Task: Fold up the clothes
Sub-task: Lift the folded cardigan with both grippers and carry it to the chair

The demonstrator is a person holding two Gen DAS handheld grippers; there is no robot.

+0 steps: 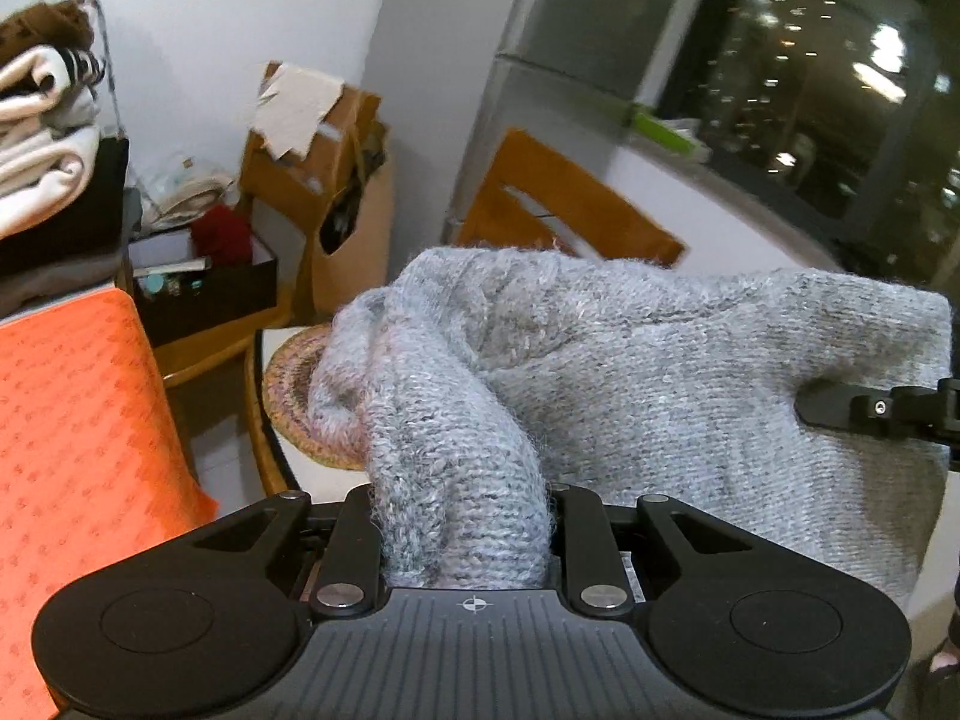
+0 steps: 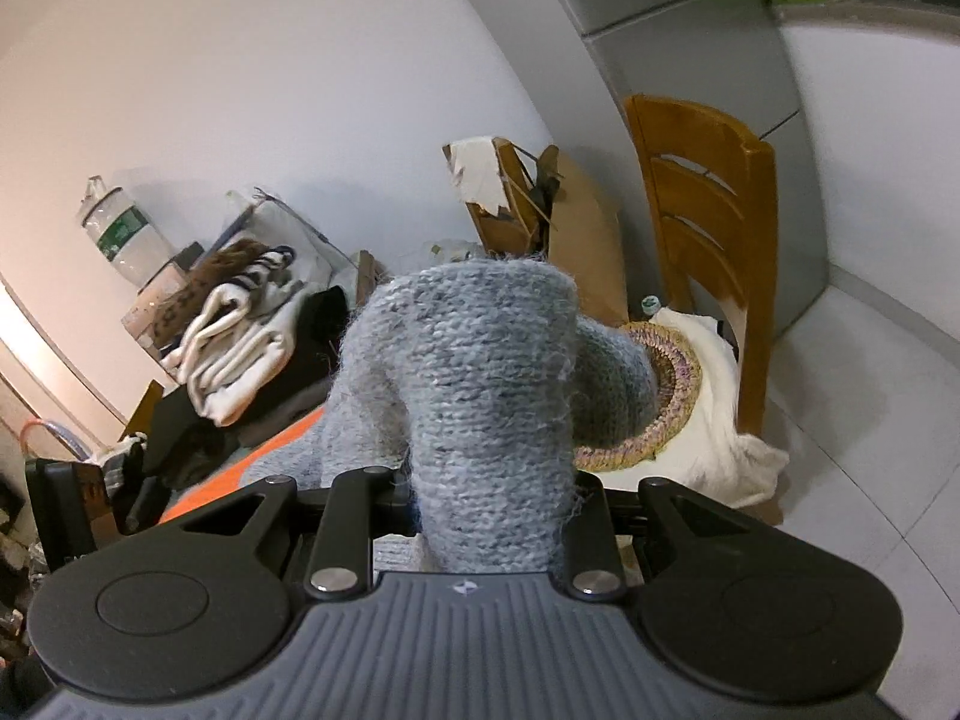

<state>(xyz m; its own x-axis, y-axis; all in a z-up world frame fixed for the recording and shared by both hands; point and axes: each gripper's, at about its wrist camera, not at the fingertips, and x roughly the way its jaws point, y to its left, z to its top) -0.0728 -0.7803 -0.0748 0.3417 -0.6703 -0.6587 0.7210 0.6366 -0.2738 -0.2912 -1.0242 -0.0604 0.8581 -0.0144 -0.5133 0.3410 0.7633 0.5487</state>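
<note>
A grey-blue knitted sweater (image 1: 660, 372) hangs in the air, stretched between my two grippers. My left gripper (image 1: 465, 516) is shut on a bunched fold of it, and the knit hides the fingertips. My right gripper (image 2: 489, 498) is shut on another bunched part of the sweater (image 2: 492, 372), fingertips also hidden. In the left wrist view a finger of the right gripper (image 1: 840, 408) presses on the knit at the right edge. The orange cloth surface (image 1: 78, 420) lies below at the left and shows in the right wrist view (image 2: 240, 468).
A pile of folded white and dark clothes (image 2: 240, 348) lies at the left. A wooden chair (image 2: 708, 240) holds a round woven mat (image 2: 654, 408) on a white cushion. Cardboard boxes (image 1: 336, 180) and a dark box of clutter (image 1: 204, 288) stand by the wall. A dark window (image 1: 840, 90) is at the right.
</note>
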